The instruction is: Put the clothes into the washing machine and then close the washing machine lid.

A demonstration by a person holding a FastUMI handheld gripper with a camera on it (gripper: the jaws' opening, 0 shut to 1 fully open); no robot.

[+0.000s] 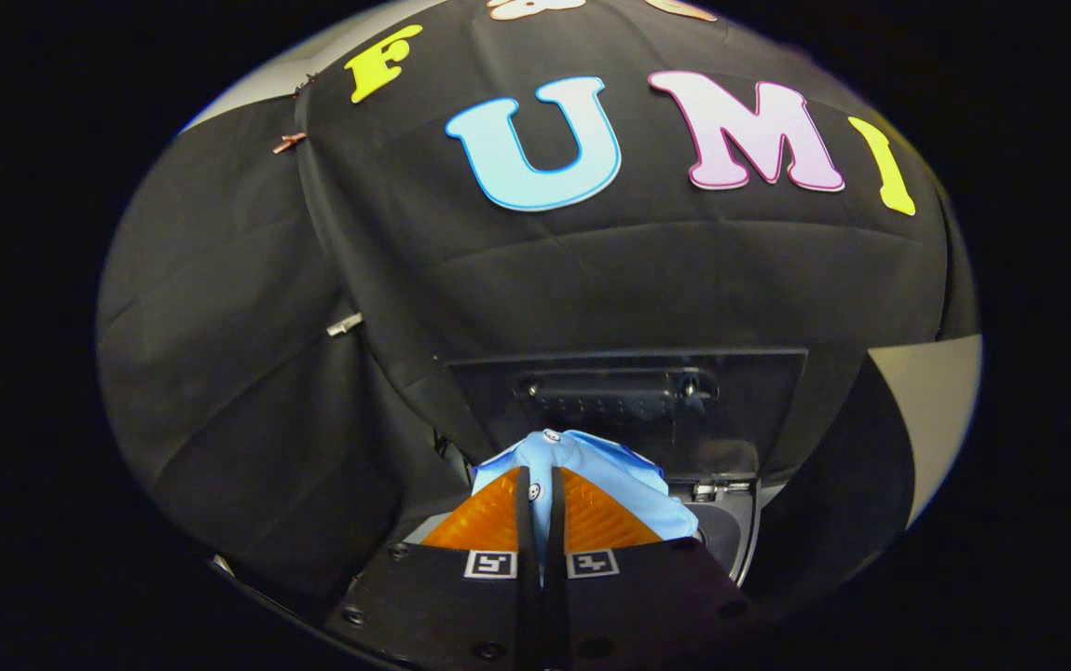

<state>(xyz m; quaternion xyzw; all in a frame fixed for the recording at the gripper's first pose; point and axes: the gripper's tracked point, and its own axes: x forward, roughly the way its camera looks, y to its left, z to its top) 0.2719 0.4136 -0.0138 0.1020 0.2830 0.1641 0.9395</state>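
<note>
Carrying the shirt to the washer.
My tongs (541, 522) pinch the light-blue shirt (591, 466) tight, before the raised lid (628, 410); next, lower into the washing machine (731, 531) and release.

Hand-held gripper (540, 508) fingers pinched nearly together, gripping.

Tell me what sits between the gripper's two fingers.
In the gripper view, a fold of the light blue garment is pinched between the gripper fingers, bunching ahead toward the raised washing machine lid.

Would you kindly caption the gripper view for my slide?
Gripper shut on a light blue garment, held before the washing machine's raised lid.
</note>
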